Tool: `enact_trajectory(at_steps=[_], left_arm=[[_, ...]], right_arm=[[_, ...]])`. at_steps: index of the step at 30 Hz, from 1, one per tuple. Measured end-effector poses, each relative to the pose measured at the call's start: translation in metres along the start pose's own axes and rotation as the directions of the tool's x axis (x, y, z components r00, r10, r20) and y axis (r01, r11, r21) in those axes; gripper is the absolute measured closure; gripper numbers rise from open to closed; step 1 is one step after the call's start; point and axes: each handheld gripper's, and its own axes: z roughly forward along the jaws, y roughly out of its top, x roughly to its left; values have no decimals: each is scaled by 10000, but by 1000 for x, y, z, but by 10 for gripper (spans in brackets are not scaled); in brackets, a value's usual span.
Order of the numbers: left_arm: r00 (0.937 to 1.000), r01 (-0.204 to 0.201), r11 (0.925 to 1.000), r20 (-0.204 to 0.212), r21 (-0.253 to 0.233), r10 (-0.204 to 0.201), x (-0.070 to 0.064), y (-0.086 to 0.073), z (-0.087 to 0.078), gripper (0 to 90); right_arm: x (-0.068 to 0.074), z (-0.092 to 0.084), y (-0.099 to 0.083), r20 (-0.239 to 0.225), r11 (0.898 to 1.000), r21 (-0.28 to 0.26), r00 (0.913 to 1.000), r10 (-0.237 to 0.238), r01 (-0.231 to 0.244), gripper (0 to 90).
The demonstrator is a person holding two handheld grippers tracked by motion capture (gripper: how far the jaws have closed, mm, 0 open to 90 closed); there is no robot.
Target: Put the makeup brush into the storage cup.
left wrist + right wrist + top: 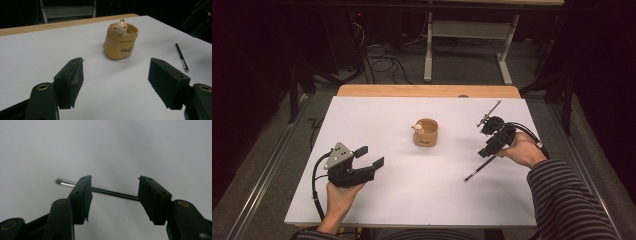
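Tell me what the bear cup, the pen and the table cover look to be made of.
Bear cup: likely glazed ceramic; tan, soft sheen, moulded creases like a paper bag, cream bear figure at the rim.
Pen: black barrel, probably plastic or painted metal; in the right gripper view its end glints silver, suggesting metal.
Table cover: matte white sheet, maybe paper or laminate, over a wooden top.

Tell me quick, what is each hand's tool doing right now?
Left tool: open, empty, aimed at the tan bag-shaped pot.
Right tool: open, jaws over the thin black pen, not gripping.
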Motion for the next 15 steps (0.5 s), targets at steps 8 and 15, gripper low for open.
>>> enact_trajectory(at_steps=[8, 15], left_arm=[[9999, 108, 9999, 4, -76, -108, 1, 0, -1, 270], [9999, 155, 9999, -12, -10, -155, 1, 0, 0, 257]], right_arm=[[3, 10, -2, -135, 9997, 222, 9999, -33, 36, 424], [3, 19, -6, -144, 9988, 422, 9996, -224, 230, 405]])
